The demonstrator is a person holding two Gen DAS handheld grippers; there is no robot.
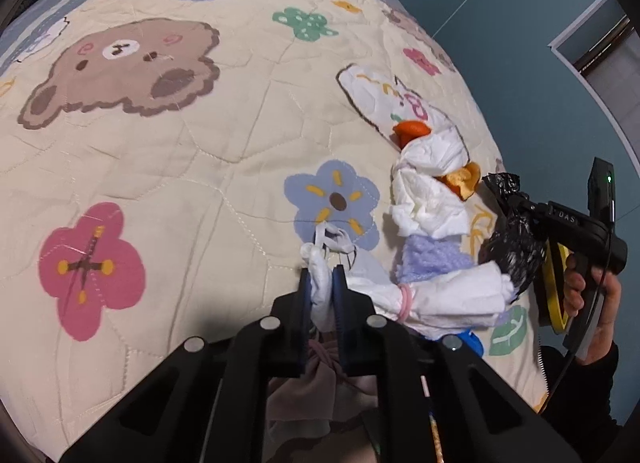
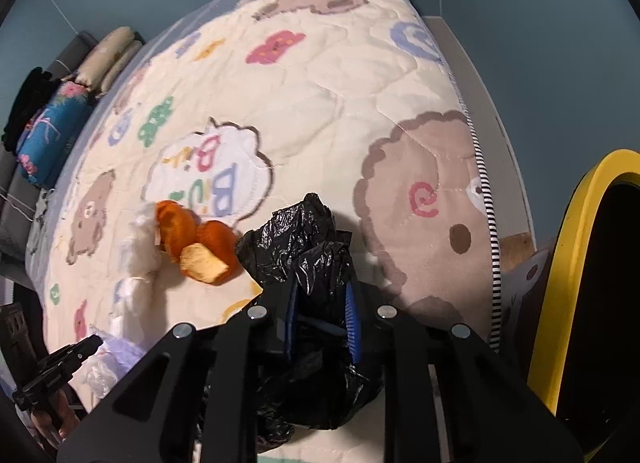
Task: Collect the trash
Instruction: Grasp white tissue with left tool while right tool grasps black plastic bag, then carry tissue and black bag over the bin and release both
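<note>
The left hand-held gripper (image 1: 321, 290) is clamped narrow on a white tissue twist (image 1: 320, 283) at the near edge of the bed, and the right hand-held gripper (image 2: 320, 305) is shut around a crumpled black trash bag (image 2: 304, 247) that bulges out above and below its blue pads.

Biggest thing in view is the cream quilt (image 1: 200, 167) with bears and flowers, covering the whole bed. On it, just right of the left gripper, the trash lies in a strip whose long axis runs from near to far: white tissues (image 1: 430, 187), a pale purple crumpled piece (image 1: 434, 259), and orange peel (image 1: 412, 131) at the far end.

The left wrist view shows the right gripper from outside, holding the bag right beside that strip, plus a pink band (image 1: 406, 303) around a tissue bundle. The right wrist view shows the peel (image 2: 200, 243) just left of the bag, rolled bedding (image 2: 52, 135) far left, and a yellow rim (image 2: 576, 263) on the right.
</note>
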